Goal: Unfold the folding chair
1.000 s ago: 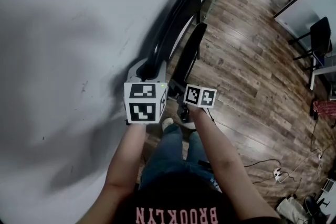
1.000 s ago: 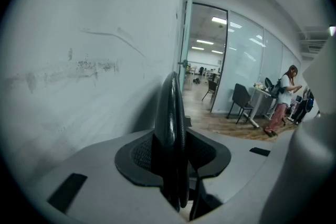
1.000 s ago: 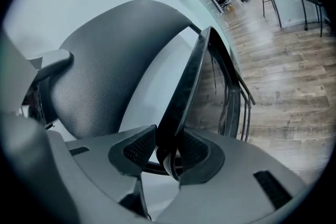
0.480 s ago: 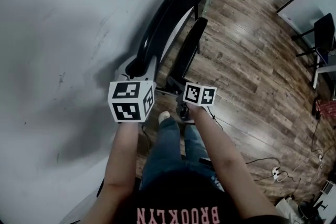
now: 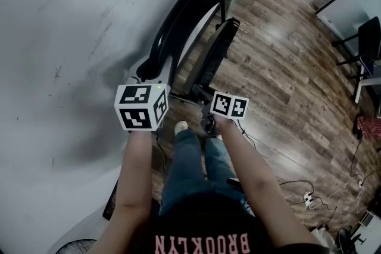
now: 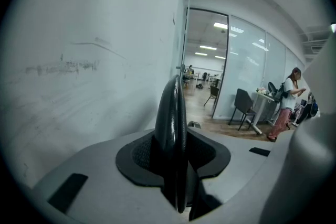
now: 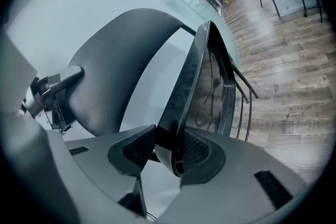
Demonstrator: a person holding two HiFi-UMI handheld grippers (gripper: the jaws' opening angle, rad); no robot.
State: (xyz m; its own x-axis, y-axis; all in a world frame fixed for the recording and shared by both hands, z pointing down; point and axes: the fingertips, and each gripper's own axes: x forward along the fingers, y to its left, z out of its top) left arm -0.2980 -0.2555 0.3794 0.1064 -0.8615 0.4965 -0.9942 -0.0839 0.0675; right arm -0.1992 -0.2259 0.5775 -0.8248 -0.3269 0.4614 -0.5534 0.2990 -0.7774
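Observation:
The folding chair stands against the wall, its black curved backrest (image 5: pixel 184 21) left of its black seat panel (image 5: pixel 215 53). My left gripper (image 5: pixel 153 74) is shut on the backrest's near edge (image 6: pixel 176 113), which runs up between the pads. To the right, my right gripper (image 5: pixel 206 98) is shut on the seat's lower edge (image 7: pixel 191 76). Its pads clamp the thin panel there. In the right gripper view the backrest (image 7: pixel 121 55) curves up on the left, with the left gripper (image 7: pixel 50 92) clamped on its rim. The chair's metal legs (image 7: pixel 241 97) show behind the seat.
A white wall (image 5: pixel 59 38) fills the left side. Wood floor (image 5: pixel 286 68) stretches right, with other black chairs (image 5: pixel 369 38) far off and cables with a power strip (image 5: pixel 306 196) near my feet. A person (image 6: pixel 287 102) stands by a desk in the distance.
Both grippers have drifted down and left in the head view with the chair in their grip. The gap between backrest and seat looks slightly wider.

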